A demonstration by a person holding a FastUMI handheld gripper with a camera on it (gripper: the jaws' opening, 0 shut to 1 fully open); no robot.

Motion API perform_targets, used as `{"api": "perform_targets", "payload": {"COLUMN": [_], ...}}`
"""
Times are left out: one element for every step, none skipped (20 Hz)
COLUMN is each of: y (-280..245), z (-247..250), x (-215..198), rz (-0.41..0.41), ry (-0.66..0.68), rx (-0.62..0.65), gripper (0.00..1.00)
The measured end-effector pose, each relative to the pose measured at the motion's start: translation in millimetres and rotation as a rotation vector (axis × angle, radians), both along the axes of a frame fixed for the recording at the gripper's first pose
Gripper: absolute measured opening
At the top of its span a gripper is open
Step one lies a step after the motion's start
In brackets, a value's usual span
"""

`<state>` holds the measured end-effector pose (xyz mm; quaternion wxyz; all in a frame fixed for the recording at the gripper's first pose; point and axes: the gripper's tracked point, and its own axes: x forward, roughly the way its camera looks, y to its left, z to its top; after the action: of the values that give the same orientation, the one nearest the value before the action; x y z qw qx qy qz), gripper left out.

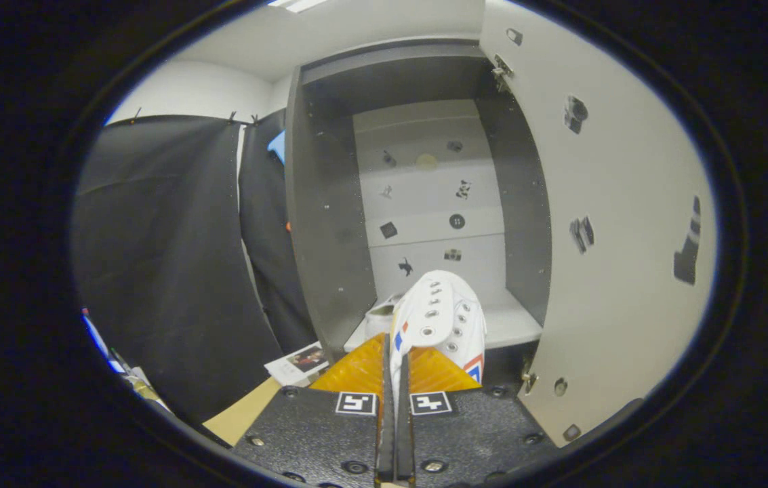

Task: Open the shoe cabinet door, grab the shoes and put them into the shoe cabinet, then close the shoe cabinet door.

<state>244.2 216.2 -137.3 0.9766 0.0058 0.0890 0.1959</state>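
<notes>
Before open shoe cabinet (329,224), level jaws pinching white shoe (441,318)

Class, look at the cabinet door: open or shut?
Open. The door is swung aside to the right, baring the shelf and back panel. The gripper is shut on a white shoe.

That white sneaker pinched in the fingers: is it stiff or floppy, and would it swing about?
The white sneaker is probably floppy where gripped: the gripper pinches only a thin edge of its upper, the fingers nearly together. It likely hangs and may swing, being held at one end. It seems light, since that narrow pinch carries it toward the open shoe cabinet.
</notes>
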Motion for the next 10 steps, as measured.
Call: {"api": "perform_targets", "payload": {"y": [-1.6,-1.9,-5.6,-3.4,-4.5,-6.5,-8.5,-10.9,-12.4,-13.9], "z": [11.6,21.6,30.3,38.5,43.0,43.0,42.5,38.6,32.3,21.3], "x": [13.8,27.8,41.5,54.9,69.7,84.1,102.6,118.8,140.8,164.8], "rz": [-0.017,-0.037,-0.063,-0.089,-0.106,-0.121,-0.135,-0.154,-0.175,-0.194], "ry": [-0.028,-0.055,-0.078,-0.097,-0.100,-0.097,-0.090,-0.080,-0.075,-0.063], "rx": [-0.030,-0.077,-0.108,-0.123,-0.152,-0.180,-0.203,-0.222,-0.243,-0.278], "gripper": [0.05,0.05,0.05,0.05,0.05,0.05,0.05,0.05,0.05,0.05]}}
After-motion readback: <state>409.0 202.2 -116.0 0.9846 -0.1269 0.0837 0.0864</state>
